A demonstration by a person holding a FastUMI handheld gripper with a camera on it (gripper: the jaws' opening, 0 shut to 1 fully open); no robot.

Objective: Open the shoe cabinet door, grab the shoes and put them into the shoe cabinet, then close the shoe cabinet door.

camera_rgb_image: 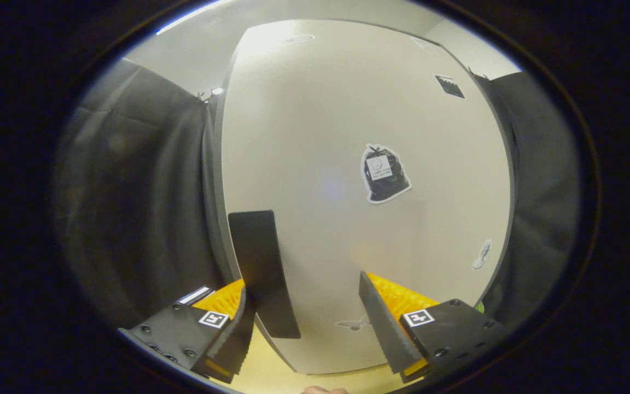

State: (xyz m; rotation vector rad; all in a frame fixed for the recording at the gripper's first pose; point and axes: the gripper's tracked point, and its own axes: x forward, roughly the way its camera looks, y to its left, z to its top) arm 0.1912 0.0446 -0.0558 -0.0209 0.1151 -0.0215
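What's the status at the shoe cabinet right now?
Gripper open, fingers astride the door's edge. Black handle between the fingers, by the left one, not gripped. Cabinet door faces the gripper; open or shut unclear. Nothing in the way.

Dark cloth wall [145, 208] to both sides, pale floor [271, 372] below.

I am working in a staged booth set up as a home entryway, not a lived-in room. Black cloth [145, 208] hangs as walls on both sides, clipped at the top. Between the drapes stands a pale shoe cabinet door [359, 137] with a flat dark handle [263, 273] near its left edge and stickers [384, 173] on its face. A light floor [271, 375] lies below.
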